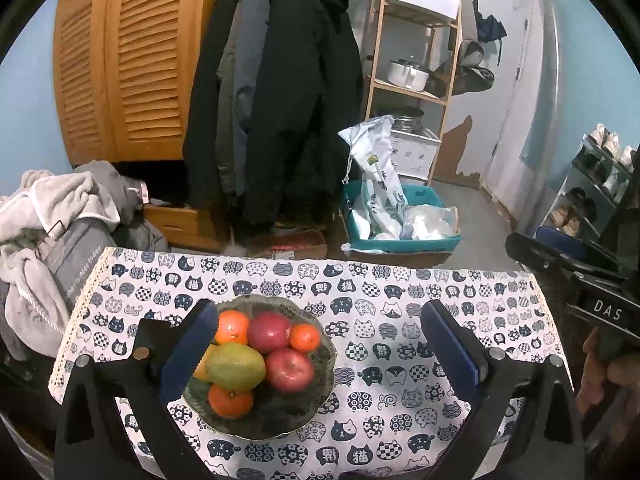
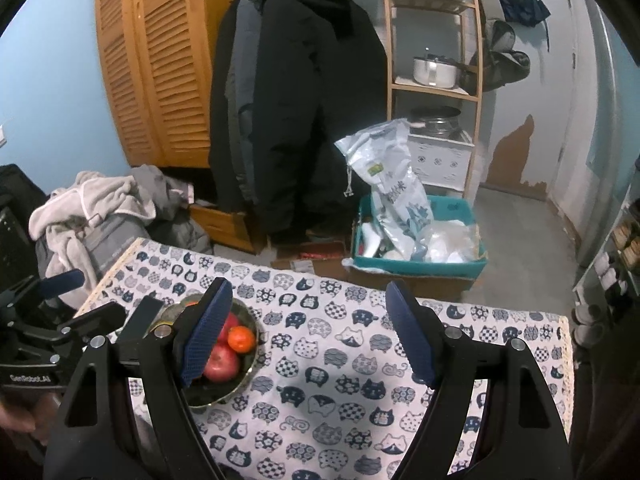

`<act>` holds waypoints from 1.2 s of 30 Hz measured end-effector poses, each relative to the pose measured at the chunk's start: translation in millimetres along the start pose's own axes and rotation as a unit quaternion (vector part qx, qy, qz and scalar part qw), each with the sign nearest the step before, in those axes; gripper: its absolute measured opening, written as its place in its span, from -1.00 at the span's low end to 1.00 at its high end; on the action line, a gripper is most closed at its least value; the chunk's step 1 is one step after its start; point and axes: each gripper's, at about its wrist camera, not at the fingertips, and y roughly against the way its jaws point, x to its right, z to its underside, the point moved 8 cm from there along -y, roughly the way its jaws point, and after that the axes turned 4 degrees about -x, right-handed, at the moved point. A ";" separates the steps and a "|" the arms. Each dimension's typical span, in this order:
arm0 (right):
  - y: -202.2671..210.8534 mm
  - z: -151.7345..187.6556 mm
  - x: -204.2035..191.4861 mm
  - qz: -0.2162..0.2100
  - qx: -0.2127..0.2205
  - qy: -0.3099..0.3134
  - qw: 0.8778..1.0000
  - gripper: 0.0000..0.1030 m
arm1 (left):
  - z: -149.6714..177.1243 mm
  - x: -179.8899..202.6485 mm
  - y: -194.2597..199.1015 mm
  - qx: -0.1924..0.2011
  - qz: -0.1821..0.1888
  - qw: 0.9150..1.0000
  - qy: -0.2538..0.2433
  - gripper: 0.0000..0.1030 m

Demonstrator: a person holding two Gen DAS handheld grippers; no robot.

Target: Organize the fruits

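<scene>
The left claw (image 1: 320, 344) stands released and empty above the bowl (image 1: 320, 404), where the fruits (image 1: 256, 356) lie heaped. From the right side, the right claw (image 2: 308, 332) is also released, empty, beside the bowl (image 2: 244, 384). If no fruit remains outside, both claws should lift clear without touching the bowl's rim.

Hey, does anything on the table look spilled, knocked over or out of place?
Nothing stands out. All the fruit sits piled inside the glass bowl, none loose on the cat-print tablecloth, which lies flat.

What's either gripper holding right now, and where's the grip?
Nothing. Left gripper and right gripper are both open and empty; all the fruit sits in the bowl.
</scene>
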 end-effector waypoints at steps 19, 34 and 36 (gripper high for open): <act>7.5 1.8 14.0 0.009 0.003 -0.005 1.000 0.51 | -4.2 9.4 6.5 0.008 -0.014 1.000 -0.015 0.98; 8.1 2.4 14.2 0.009 0.003 -0.006 1.000 0.51 | -5.2 13.1 8.3 0.009 -0.020 0.999 -0.026 0.98; 8.9 2.4 15.3 0.009 0.003 -0.006 1.000 0.51 | -5.3 13.0 8.7 0.010 -0.021 0.999 -0.025 0.98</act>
